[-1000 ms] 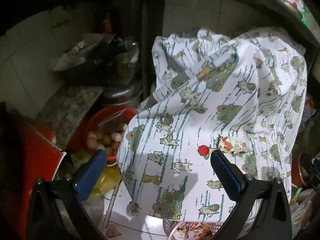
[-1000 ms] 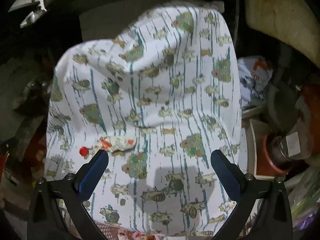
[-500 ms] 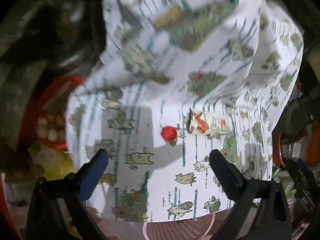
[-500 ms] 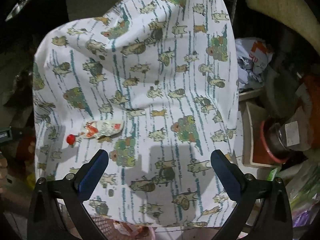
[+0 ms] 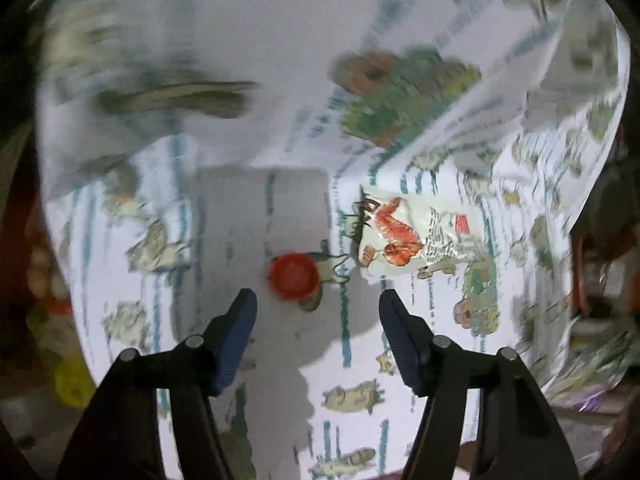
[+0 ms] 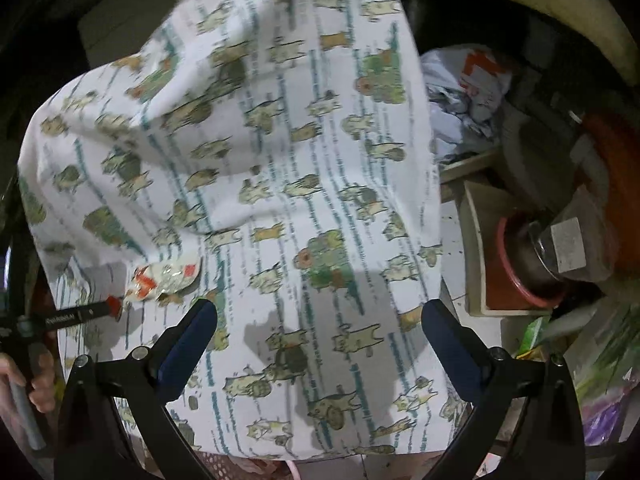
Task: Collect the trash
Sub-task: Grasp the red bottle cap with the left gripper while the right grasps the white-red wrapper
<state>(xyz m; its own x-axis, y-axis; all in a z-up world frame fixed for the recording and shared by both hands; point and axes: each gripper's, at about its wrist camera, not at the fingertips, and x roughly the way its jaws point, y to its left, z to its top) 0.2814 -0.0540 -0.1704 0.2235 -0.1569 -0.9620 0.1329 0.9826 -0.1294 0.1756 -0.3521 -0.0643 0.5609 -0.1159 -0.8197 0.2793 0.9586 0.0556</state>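
A small red bottle cap [image 5: 294, 276] and a crumpled white wrapper with red print [image 5: 412, 236] lie on a cartoon-printed white cloth [image 5: 280, 60]. My left gripper [image 5: 318, 300] is open, its jaws narrowed, just short of the cap, which lies between and ahead of the fingertips. In the right wrist view the wrapper [image 6: 166, 282] lies on the cloth [image 6: 280, 160] at the left, with the left gripper's finger [image 6: 76, 314] reaching the cap [image 6: 115, 305]. My right gripper [image 6: 320, 312] is open and empty over the cloth, to the right of the wrapper.
Right of the cloth are a jar with a red lid [image 6: 532, 264], a cream box [image 6: 484, 240], crumpled plastic bags [image 6: 468, 84] and green packaging [image 6: 592, 364]. A pink basket rim [image 6: 292, 470] shows under the cloth's front edge.
My left gripper has moved much closer to the cap and wrapper, and its jaws have narrowed. My right gripper has barely moved.
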